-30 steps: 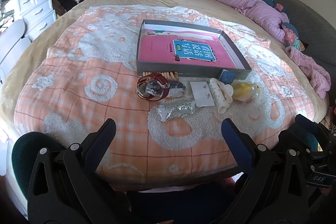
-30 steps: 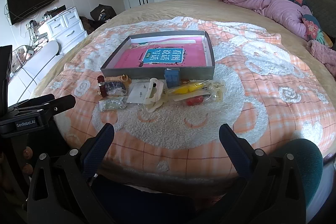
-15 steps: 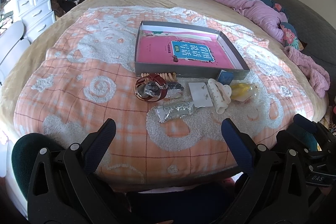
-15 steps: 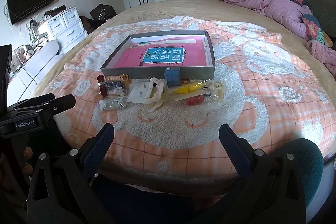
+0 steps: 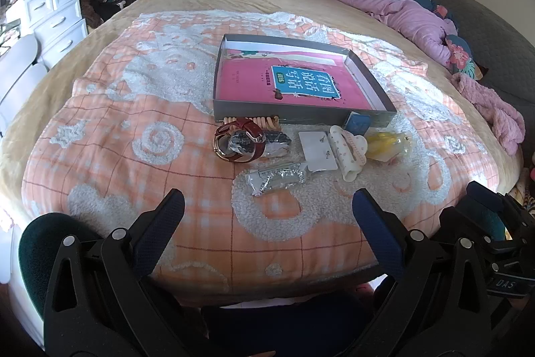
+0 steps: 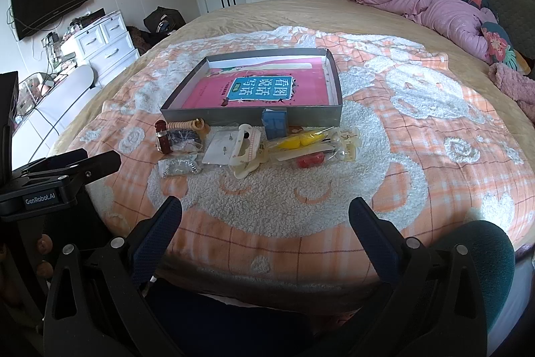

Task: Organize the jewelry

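A shallow grey box with a pink book inside lies on the bed. In front of it sit a dark red watch, a beaded bracelet, a bagged silver chain, a white earring card, a cream hair claw, a small blue box and yellow pieces in a clear bag. My left gripper and right gripper hang open and empty over the bed's near edge, short of the items.
The items rest on an orange-and-white fleece blanket. Purple bedding and floral pillows lie far right. White drawers stand to the left. The other gripper's body shows at each view's side.
Both views have shifted only slightly; the items on the bed have not moved and both grippers stay open.
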`<act>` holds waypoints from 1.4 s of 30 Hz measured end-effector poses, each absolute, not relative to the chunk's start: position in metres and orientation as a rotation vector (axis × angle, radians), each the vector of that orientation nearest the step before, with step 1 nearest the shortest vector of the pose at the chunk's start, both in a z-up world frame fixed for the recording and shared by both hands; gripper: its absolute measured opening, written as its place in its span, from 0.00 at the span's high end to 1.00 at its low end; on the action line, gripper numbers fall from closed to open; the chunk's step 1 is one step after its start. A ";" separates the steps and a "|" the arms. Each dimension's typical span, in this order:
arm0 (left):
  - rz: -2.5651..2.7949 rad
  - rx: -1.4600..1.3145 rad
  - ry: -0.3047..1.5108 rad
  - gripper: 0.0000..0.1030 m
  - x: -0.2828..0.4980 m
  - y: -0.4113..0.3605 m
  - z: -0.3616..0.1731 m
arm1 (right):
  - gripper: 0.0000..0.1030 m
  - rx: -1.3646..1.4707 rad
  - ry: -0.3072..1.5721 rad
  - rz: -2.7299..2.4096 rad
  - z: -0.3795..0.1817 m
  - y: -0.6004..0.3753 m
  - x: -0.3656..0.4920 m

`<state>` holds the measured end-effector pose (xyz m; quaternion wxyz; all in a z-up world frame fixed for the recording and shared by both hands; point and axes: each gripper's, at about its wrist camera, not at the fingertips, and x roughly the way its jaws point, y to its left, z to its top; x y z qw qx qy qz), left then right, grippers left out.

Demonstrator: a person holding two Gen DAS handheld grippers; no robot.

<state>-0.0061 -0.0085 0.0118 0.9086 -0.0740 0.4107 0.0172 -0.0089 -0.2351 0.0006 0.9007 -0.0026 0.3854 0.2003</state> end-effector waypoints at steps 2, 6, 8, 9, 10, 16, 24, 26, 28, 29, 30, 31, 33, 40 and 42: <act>0.034 -0.154 0.848 0.09 -0.006 -0.008 0.011 | 0.04 -0.006 0.799 0.415 0.000 -0.235 -0.008; 0.043 -0.152 0.850 0.09 -0.006 -0.008 0.011 | 0.04 -0.009 0.801 0.416 0.000 -0.235 -0.007; 0.052 -0.156 0.853 0.09 -0.004 -0.006 0.010 | 0.04 -0.009 0.806 0.418 -0.001 -0.233 -0.004; 0.055 -0.158 0.855 0.09 -0.003 -0.005 0.010 | 0.04 -0.011 0.808 0.419 -0.002 -0.233 -0.002; 0.060 -0.160 0.857 0.09 -0.002 -0.003 0.009 | 0.04 -0.014 0.808 0.416 -0.002 -0.233 0.001; 0.087 -0.167 0.875 0.09 0.005 0.008 0.002 | 0.04 -0.026 0.811 0.416 -0.002 -0.231 0.015; 0.124 -0.205 0.894 0.09 0.021 0.031 -0.004 | 0.04 -0.032 0.820 0.399 -0.006 -0.233 0.037; 0.138 -0.204 0.907 0.09 0.026 0.036 -0.007 | 0.04 -0.034 0.820 0.395 -0.007 -0.234 0.042; 0.142 -0.222 0.918 0.09 0.031 0.042 -0.010 | 0.04 -0.033 0.825 0.393 -0.008 -0.235 0.047; 0.141 -0.230 0.923 0.09 0.033 0.044 -0.012 | 0.04 -0.032 0.828 0.390 -0.009 -0.235 0.050; 0.139 -0.239 0.928 0.09 0.035 0.046 -0.014 | 0.04 -0.032 0.831 0.388 -0.010 -0.235 0.053; 0.133 -0.249 0.934 0.09 0.037 0.048 -0.016 | 0.04 -0.035 0.833 0.385 -0.011 -0.236 0.055; 0.112 -0.268 0.940 0.09 0.042 0.050 -0.018 | 0.04 -0.036 0.836 0.381 -0.013 -0.237 0.060; -0.006 -0.324 0.964 0.09 0.061 0.041 -0.028 | 0.04 -0.038 0.834 0.349 -0.016 -0.242 0.075; -0.035 -0.331 0.959 0.09 0.067 0.037 -0.031 | 0.04 -0.032 0.838 0.341 -0.018 -0.245 0.080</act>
